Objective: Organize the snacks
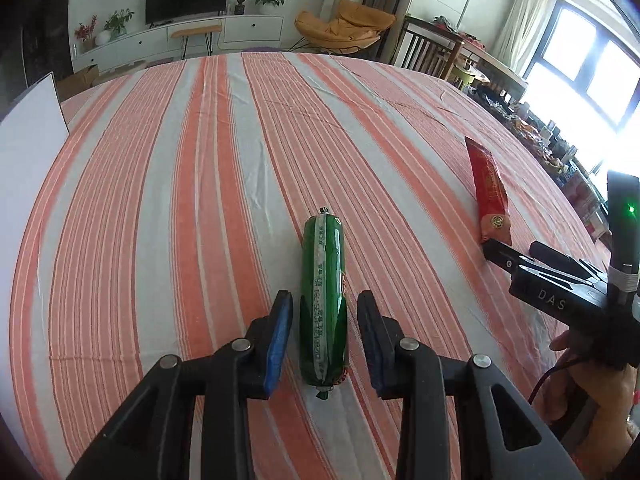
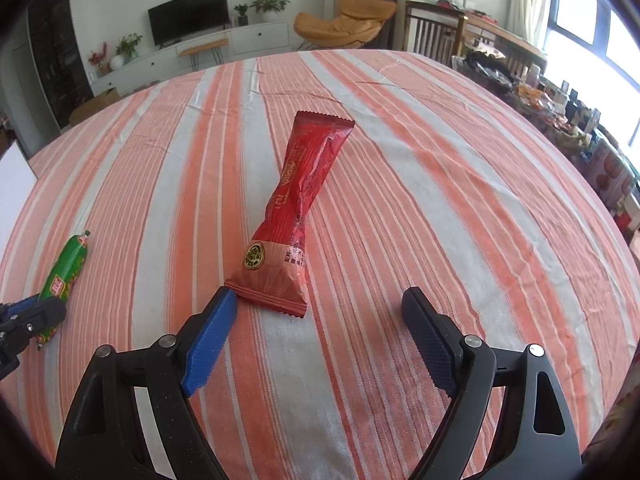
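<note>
A green sausage stick (image 1: pixel 323 300) lies on the striped tablecloth (image 1: pixel 180 184), lengthwise between the fingers of my left gripper (image 1: pixel 324 300). The jaws are open with a gap on each side of it. It also shows at the left in the right wrist view (image 2: pixel 66 272). A red snack packet (image 2: pixel 298 208) lies on the cloth just ahead of my right gripper (image 2: pixel 320 300), which is wide open and empty; its left fingertip (image 2: pixel 224 300) is at the packet's near corner. The packet (image 1: pixel 490 192) and right gripper (image 1: pixel 516 260) show at the right in the left wrist view.
A white board (image 1: pixel 32 136) stands at the table's left edge. Beyond the far edge are a TV cabinet (image 1: pixel 180 36), an orange chair (image 1: pixel 344 26) and wooden chairs (image 1: pixel 428 46). Cluttered shelves (image 2: pixel 580 128) run along the right by the window.
</note>
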### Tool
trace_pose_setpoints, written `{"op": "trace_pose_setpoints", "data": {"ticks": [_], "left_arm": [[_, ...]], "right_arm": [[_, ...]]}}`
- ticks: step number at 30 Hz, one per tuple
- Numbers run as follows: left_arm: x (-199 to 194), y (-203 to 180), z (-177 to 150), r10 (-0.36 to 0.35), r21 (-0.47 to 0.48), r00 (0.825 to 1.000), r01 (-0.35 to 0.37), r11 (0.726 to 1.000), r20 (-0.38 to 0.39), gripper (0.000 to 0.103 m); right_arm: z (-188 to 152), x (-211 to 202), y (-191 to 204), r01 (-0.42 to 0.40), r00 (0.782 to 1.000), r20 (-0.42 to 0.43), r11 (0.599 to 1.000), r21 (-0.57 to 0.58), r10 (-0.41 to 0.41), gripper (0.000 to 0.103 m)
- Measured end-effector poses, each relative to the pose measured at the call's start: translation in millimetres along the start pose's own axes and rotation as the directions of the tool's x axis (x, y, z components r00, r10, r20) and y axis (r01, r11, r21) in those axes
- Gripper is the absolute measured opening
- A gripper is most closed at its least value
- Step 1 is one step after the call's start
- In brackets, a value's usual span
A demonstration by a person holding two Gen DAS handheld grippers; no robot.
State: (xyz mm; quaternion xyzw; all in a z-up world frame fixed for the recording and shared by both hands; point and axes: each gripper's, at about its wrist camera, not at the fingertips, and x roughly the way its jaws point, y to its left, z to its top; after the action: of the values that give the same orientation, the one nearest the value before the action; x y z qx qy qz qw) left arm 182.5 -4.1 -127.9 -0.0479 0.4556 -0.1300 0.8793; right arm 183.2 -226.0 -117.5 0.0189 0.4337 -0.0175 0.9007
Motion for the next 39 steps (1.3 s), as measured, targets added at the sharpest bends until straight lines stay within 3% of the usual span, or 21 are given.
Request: {"op": "trace_pose_setpoints", "data": {"ticks": [1, 2, 4, 7, 39], "left_arm": [[2.1, -3.3, -0.6, 0.017, 0.027, 1.0, -0.017, 0.999, 0.006, 0.072], [6.7, -6.3, -0.3, 0.073, 0.052, 0.997, -0.073, 0.996, -0.004, 0.095], [16.9, -4.6, 2.3, 0.171, 0.072, 0.985, -0.169, 0.983, -0.018, 0.098], [22.7, -3.6, 5.1, 0.204, 0.057, 0.979, -0.203, 0.978, -0.012, 0.103], [23.8, -2.4, 4.7, 0.215, 0.049, 0.977, -0.215, 0.975, 0.006, 0.103]], "right_arm": [[0.1, 0.1, -0.2, 0.001, 1.0, -0.001, 1.0, 0.001, -0.001, 0.087], [0.3, 0.0, -0.1, 0.002, 1.0, -0.001, 1.0, 0.001, -0.002, 0.087], [0.6, 0.1, -0.5, 0.002, 1.0, -0.001, 1.0, 0.003, -0.002, 0.088], [0.7, 0.0, -0.6, 0.002, 1.0, -0.001, 1.0, 0.003, -0.002, 0.088], [0.0, 0.4, -0.8, 0.001, 1.0, -0.002, 1.0, 0.004, -0.001, 0.089]]}}
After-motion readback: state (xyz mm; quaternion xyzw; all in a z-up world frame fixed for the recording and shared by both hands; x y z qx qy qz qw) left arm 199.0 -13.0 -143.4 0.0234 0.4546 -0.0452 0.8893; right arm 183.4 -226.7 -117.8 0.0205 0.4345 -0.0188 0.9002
